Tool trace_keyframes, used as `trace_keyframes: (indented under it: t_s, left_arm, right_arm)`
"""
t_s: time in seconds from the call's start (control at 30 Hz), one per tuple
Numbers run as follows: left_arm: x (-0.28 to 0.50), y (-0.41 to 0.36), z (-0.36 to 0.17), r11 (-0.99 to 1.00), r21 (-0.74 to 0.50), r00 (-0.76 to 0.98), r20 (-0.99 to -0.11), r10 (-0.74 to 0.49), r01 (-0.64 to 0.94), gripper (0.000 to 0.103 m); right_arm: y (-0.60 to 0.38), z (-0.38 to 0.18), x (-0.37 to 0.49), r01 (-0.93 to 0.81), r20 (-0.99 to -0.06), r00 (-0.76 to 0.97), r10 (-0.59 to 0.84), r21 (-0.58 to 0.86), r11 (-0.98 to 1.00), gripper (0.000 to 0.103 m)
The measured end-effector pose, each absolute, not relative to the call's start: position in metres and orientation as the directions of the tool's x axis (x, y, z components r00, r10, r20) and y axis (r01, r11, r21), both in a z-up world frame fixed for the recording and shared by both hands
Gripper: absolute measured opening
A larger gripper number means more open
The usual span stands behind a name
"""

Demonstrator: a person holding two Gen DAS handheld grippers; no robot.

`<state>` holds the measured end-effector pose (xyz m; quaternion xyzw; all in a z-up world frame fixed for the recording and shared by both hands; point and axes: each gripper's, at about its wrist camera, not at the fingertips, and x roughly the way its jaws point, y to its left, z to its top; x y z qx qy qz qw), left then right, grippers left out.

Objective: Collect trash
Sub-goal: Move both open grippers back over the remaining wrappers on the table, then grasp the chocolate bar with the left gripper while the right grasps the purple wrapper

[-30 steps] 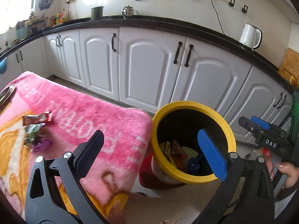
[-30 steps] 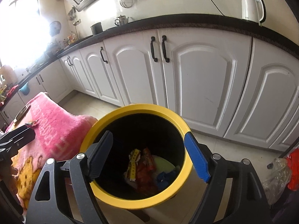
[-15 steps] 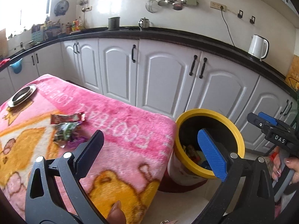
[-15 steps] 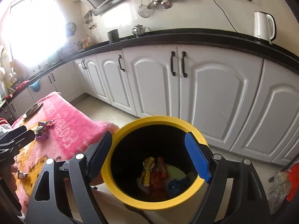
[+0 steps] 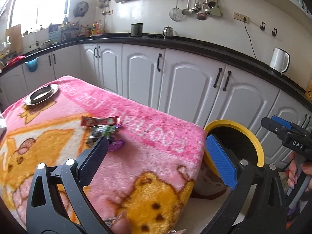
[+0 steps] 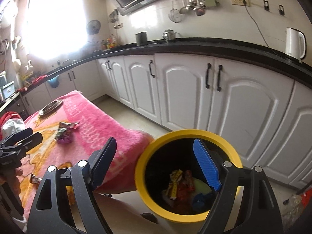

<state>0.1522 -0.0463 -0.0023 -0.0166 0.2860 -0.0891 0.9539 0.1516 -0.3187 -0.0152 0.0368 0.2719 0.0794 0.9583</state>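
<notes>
Yellow plastic rings the mouth of the trash bin (image 6: 187, 177), whose inside is black. It is stood on the floor just beside the corner of the table, which is draped in a pink blanket (image 5: 148, 128). At the bottom of the bin a heap of discarded packaging is seen: a yellow wrapper (image 6: 175, 183), red-orange wrappers (image 6: 185, 187), a pale green piece (image 6: 200, 185) and something blue (image 6: 200, 200). The bin is well short of full.

On the blanket, a small cluster of wrappers is left uncollected: a red wrapper (image 5: 100, 120) lies flat, and touching it on the near side are a crumpled green wrapper (image 5: 101, 132) and a purple one (image 5: 115, 145). A further small brown wrapper (image 6: 35, 179) is seen near the table's edge in the right wrist view. Toward the far corner of the blanket a shallow metal dish (image 5: 42, 94) is set; nothing can be made out in it.

The left gripper (image 5: 156, 156) is held wide apart above the blanket with nothing between its jaws. The right gripper (image 6: 156, 163) is likewise spread wide and empty, held above the bin's near rim.

On the black counter behind, a dark pot (image 5: 137, 29), a small metal teapot (image 5: 168, 31) and a white kettle (image 5: 278, 60) are stood.
</notes>
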Motion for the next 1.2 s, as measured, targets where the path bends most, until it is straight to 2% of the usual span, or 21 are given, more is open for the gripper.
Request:
trace_keyframes:
  t_s: [0.57, 0.97, 1.13, 1.2]
  left_arm:
    - [0.139, 0.018, -0.007, 0.993, -0.100, 0.830, -0.547, -0.111, 0.066, 0.092]
    - [0.129, 0.042, -0.023, 0.990, -0.101, 0.808, -0.573, -0.139, 0.099, 0.092]
    - [0.125, 0.053, -0.034, 0.985, -0.124, 0.783, -0.598, -0.171, 0.121, 0.092]
    - [0.122, 0.057, -0.039, 0.983, -0.129, 0.772, -0.609, -0.181, 0.129, 0.089]
  right_arm:
    - [-0.244, -0.001, 0.168, -0.287, -0.519, 0.802, 0.295, 0.096, 0.953, 0.079]
    - [-0.189, -0.002, 0.193, -0.396, -0.549, 0.736, 0.396, 0.124, 0.910, 0.078]
    - [-0.169, -0.011, 0.208, -0.425, -0.577, 0.699, 0.422, 0.139, 0.895, 0.072]
    - [-0.157, -0.017, 0.215, -0.441, -0.592, 0.679, 0.433, 0.143, 0.886, 0.070]
